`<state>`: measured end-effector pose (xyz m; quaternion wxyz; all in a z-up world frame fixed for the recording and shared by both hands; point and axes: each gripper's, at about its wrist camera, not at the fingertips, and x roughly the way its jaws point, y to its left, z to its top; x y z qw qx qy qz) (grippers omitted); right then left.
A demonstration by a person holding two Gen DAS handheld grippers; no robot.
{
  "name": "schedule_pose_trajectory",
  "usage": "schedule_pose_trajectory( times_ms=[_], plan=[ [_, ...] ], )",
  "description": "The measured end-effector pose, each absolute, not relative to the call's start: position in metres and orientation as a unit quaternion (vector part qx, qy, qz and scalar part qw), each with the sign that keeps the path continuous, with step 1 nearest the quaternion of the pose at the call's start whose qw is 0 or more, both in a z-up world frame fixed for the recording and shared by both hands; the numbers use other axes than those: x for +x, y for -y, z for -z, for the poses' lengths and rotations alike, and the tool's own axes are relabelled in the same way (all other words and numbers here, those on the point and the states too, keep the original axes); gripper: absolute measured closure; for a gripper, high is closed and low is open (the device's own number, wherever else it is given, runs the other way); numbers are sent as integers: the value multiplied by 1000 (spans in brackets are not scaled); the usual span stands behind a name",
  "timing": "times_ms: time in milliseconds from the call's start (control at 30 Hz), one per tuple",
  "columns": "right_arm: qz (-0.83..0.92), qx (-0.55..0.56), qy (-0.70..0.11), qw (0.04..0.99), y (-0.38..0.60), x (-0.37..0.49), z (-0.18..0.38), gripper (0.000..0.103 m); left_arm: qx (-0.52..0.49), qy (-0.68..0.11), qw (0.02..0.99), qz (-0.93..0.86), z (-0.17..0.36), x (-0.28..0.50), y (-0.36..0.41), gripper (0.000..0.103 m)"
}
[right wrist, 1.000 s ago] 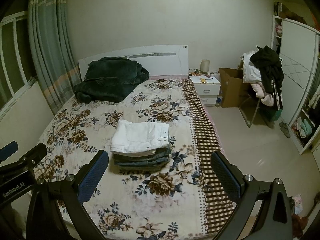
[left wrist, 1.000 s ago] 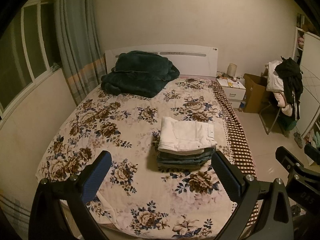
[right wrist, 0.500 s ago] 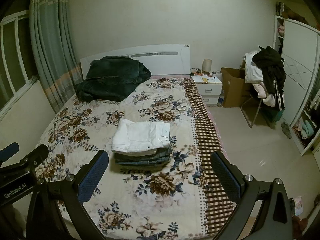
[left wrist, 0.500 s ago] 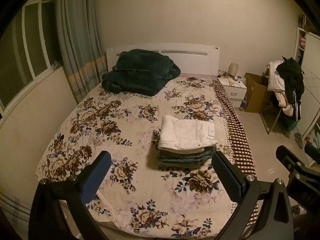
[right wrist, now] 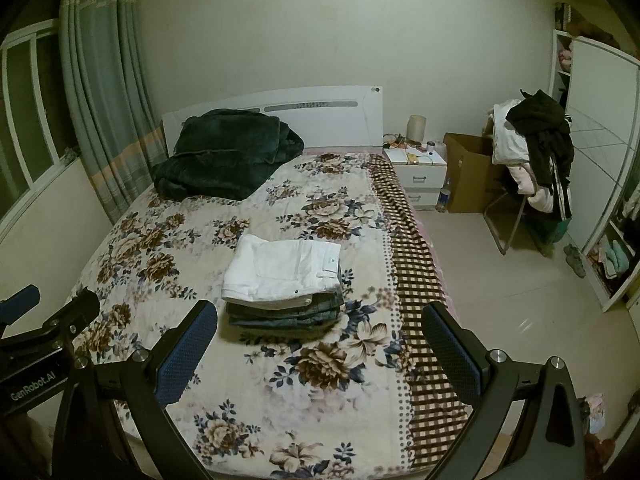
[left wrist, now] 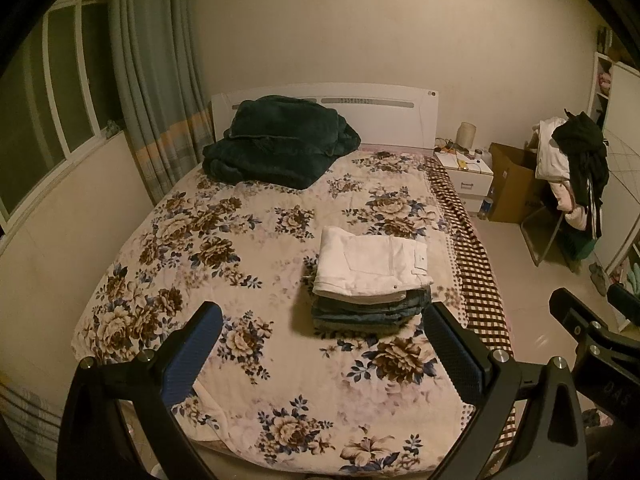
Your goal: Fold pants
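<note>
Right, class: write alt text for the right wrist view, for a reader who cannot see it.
A stack of folded pants, white pair on top of denim ones, sits on a floral bedspread. The open right gripper frames the view from the foot of the bed, holding nothing. A dark green blanket lies by the headboard, and a nightstand stands beside the bed.

The flower-printed cream bedspread (left wrist: 248, 248) looks like soft, matt, slightly fuzzy cloth; its brown-and-cream checked border (right wrist: 416, 280) is woven cloth too; the folded white pants (left wrist: 370, 266) are smooth matt cotton-like fabric, stacked on folded blue denim pants (left wrist: 368, 312), coarser and faded; the dark green blanket (left wrist: 276, 144) appears plush and velvety; the white headboard (right wrist: 332, 112) is smooth with a faint sheen; the brown box (right wrist: 470, 178) is matt cardboard; the pale floor tiles (right wrist: 520, 300) are glossy.
</note>
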<state>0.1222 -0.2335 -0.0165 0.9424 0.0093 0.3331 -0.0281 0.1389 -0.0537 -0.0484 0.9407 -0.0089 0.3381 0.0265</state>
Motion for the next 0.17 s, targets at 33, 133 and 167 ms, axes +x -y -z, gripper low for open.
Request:
schedule_pose_trajectory(
  times_ms=[33,133,167],
  plan=[
    [27,9,-334,942,234,122,17,0,-10,-338,941,-26,49,138,55,0],
    [26,9,-334,942,236,123,18,0,-10,-334,942,-25,50,133,57,0],
    [26,10,-334,942,236,123,18,0,-11,-334,942,-24,50,136,57,0]
  ],
)
